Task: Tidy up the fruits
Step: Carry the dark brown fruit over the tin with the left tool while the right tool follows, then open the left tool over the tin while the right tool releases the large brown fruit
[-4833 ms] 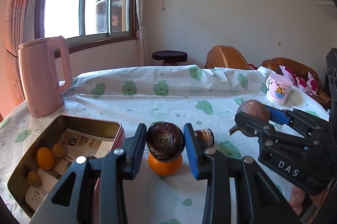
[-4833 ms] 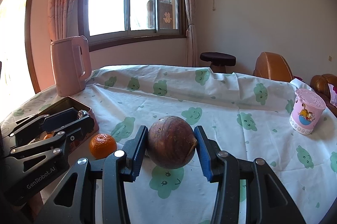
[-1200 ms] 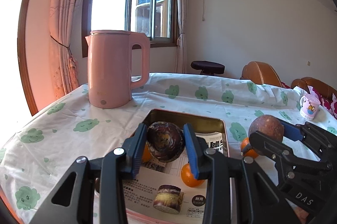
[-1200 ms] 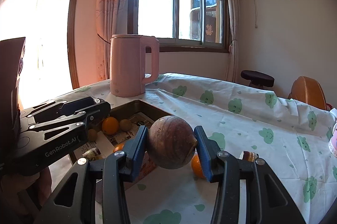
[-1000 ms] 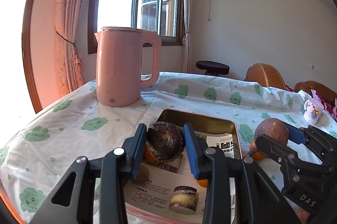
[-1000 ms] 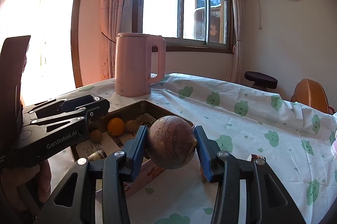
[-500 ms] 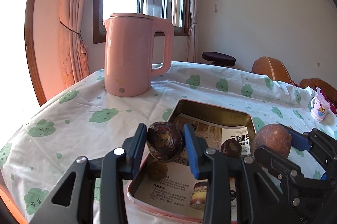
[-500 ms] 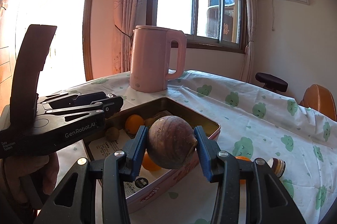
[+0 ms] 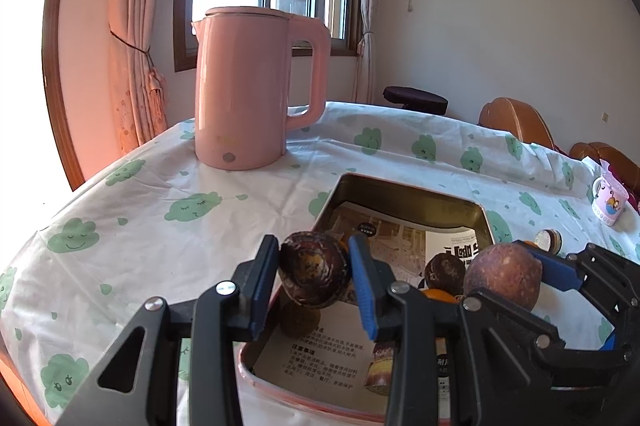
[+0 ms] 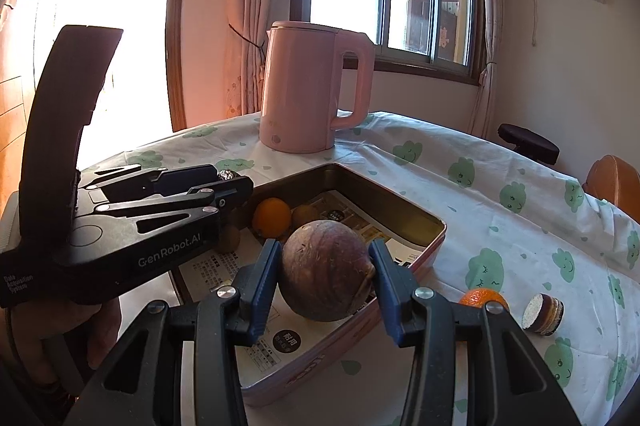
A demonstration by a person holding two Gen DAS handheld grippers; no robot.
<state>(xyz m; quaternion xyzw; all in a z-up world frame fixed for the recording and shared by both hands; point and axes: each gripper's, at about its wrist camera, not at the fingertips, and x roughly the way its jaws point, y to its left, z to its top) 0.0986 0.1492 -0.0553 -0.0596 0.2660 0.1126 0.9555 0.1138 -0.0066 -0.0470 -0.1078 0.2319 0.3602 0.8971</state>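
Note:
My left gripper (image 9: 314,278) is shut on a dark, wrinkled brown fruit (image 9: 312,272) and hangs over the near left corner of a paper-lined metal tin (image 9: 404,186). My right gripper (image 10: 326,274) is shut on a larger round brown fruit (image 10: 324,270) above the tin's near rim (image 10: 400,210). Inside the tin lie an orange (image 10: 273,217), a yellowish fruit (image 10: 305,214), a small brown fruit (image 10: 229,239) and a dark round fruit (image 9: 444,268). Another orange (image 10: 484,298) sits on the cloth to the right of the tin.
A tall pink kettle (image 9: 256,86) stands behind the tin near the window. A small layered cake piece (image 10: 543,313) lies beside the loose orange. A pink mug (image 9: 610,200) is at the far right. A hand (image 10: 24,338) holds the left gripper's body.
Both grippers have drifted left along the table with their fruits still held. The tin now lies under them, and the kettle looks nearer and larger.

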